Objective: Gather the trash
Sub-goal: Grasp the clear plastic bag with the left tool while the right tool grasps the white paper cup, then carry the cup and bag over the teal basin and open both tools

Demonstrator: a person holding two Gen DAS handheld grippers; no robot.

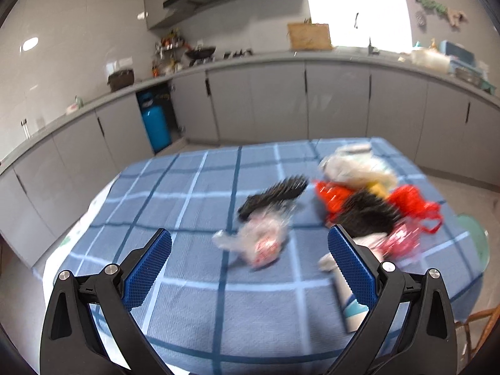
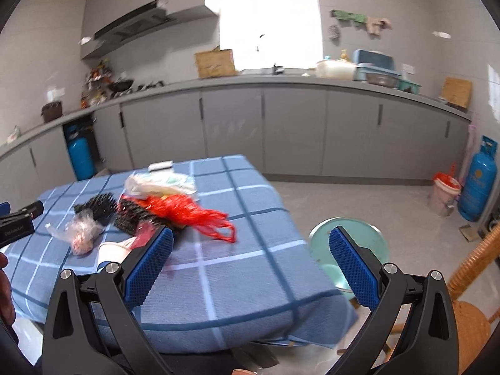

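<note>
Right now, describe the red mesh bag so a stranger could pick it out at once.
Start at the table under the blue checked cloth, then go to the heap of trash on it. The red mesh bag lies on the heap's window-side edge, trailing loose loops toward the pale green stool. It is the only bright red netting; its neighbours are black, white or clear plastic.
</note>
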